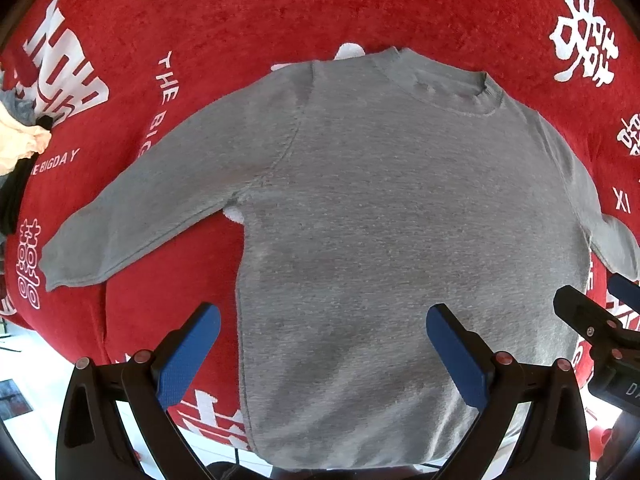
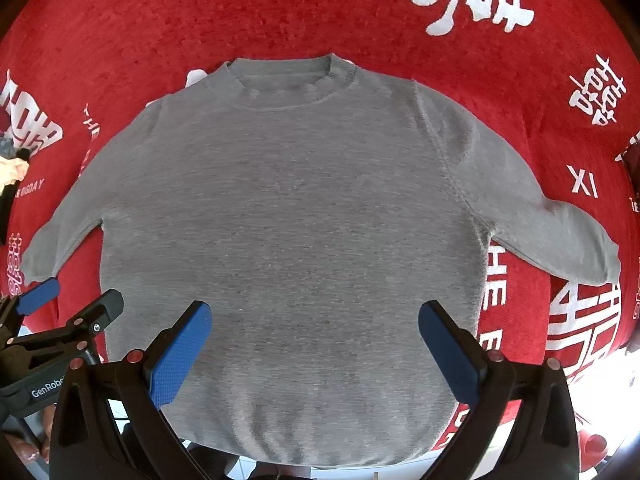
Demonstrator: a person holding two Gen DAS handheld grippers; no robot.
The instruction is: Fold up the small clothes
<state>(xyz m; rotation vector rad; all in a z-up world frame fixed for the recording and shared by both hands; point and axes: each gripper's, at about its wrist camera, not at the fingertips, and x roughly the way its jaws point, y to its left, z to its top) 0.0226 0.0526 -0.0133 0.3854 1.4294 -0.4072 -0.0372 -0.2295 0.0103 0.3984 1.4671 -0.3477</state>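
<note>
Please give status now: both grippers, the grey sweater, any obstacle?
Left gripper open, right gripper open, both above the hem. Grey sweater flat on red cloth, sleeves spread, unfolded. Nothing on it.

Left gripper (image 1: 323,354) with black plastic arms filling the lower frame, blue textured pads (image 1: 182,364), round reddish screw heads, right gripper (image 2: 315,350) of the same build, white "GenRobo" lettering on black housing at lower left of the right wrist view
</note>
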